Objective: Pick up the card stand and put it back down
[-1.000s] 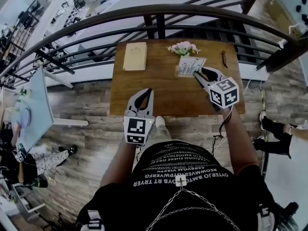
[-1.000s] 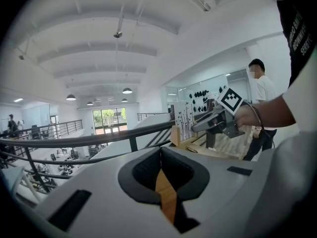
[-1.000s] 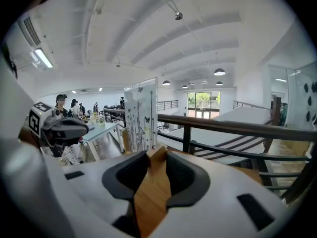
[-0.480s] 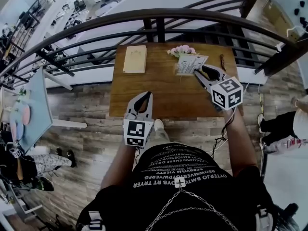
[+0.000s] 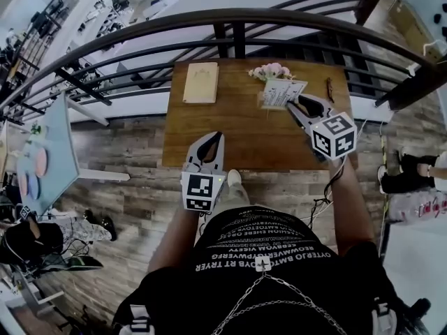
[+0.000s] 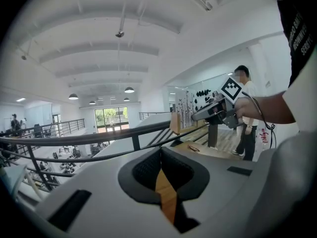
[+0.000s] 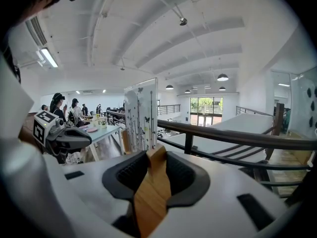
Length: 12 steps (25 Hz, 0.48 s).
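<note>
The card stand (image 5: 281, 91) is a white printed card upright in a small wooden base. My right gripper (image 5: 293, 105) is shut on that base and holds it a little above the wooden table (image 5: 244, 135), near the far right. In the right gripper view the wooden base (image 7: 152, 182) sits clamped between the jaws with the card (image 7: 141, 115) rising above them. My left gripper (image 5: 214, 137) hovers at the table's near edge, shut and empty. From the left gripper view, the right gripper (image 6: 195, 117) and the card stand (image 6: 175, 124) show at the right.
A pale wooden block (image 5: 201, 82) lies at the table's far left. A small bunch of pink flowers (image 5: 271, 70) stands just behind the card stand. A dark thin object (image 5: 330, 86) lies at the far right. A curved dark railing (image 5: 230, 21) runs behind the table.
My right gripper has lifted the card stand slightly higher off the table. The left gripper has stayed where it was.
</note>
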Each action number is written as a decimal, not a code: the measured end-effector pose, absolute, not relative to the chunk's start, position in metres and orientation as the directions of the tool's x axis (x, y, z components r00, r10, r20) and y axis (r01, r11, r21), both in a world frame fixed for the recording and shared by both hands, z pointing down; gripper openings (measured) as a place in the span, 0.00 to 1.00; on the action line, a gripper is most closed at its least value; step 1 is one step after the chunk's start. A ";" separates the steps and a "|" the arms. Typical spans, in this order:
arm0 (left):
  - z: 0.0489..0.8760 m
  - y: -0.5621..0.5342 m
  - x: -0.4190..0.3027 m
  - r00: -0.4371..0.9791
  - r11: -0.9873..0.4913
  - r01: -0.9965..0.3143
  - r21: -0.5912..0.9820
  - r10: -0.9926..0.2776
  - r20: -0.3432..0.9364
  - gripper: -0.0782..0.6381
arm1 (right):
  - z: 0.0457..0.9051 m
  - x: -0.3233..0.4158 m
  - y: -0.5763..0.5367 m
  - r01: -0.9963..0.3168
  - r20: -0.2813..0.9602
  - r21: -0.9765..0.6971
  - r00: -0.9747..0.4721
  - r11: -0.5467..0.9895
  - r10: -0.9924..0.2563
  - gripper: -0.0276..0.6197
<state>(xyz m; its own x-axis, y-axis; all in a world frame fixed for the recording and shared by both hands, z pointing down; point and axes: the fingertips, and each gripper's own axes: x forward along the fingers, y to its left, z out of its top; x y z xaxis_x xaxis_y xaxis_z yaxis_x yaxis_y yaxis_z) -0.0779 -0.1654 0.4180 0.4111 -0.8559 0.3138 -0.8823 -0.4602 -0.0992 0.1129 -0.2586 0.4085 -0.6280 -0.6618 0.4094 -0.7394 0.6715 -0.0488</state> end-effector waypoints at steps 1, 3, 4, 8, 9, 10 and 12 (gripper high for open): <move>0.420 -0.168 -0.078 0.411 -0.461 -0.882 -0.100 -0.854 0.318 0.15 | 0.413 0.112 -0.260 -0.739 0.415 -0.047 -0.626 0.672 -0.660 0.24; 0.426 -0.172 -0.079 0.411 -0.463 -0.881 -0.099 -0.852 0.326 0.15 | 0.424 0.111 -0.264 -0.737 0.427 -0.045 -0.625 0.675 -0.653 0.24; 0.427 -0.174 -0.080 0.410 -0.463 -0.881 -0.098 -0.851 0.329 0.15 | 0.430 0.109 -0.265 -0.733 0.433 -0.042 -0.626 0.679 -0.648 0.24; 0.428 -0.186 -0.086 0.400 -0.455 -0.885 -0.098 -0.852 0.337 0.15 | 0.455 0.107 -0.272 -0.727 0.471 -0.024 -0.613 0.686 -0.634 0.24; 0.427 -0.190 -0.088 0.395 -0.450 -0.887 -0.099 -0.854 0.339 0.15 | 0.461 0.107 -0.275 -0.729 0.480 -0.019 -0.606 0.684 -0.634 0.24; 0.427 -0.195 -0.091 0.391 -0.446 -0.889 -0.099 -0.855 0.341 0.15 | 0.468 0.106 -0.278 -0.732 0.487 -0.015 -0.600 0.681 -0.634 0.24; 0.427 -0.205 -0.094 0.388 -0.443 -0.891 -0.098 -0.855 0.343 0.15 | 0.481 0.105 -0.286 -0.738 0.497 -0.010 -0.589 0.675 -0.637 0.24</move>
<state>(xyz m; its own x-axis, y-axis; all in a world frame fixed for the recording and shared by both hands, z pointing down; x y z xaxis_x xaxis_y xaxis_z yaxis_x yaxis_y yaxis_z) -0.0944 -0.2053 0.4273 0.3878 -0.8555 0.3432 -0.8911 -0.4431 -0.0977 0.1047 -0.2860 0.4815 -0.5890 -0.6371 0.4972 -0.7381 0.6746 -0.0098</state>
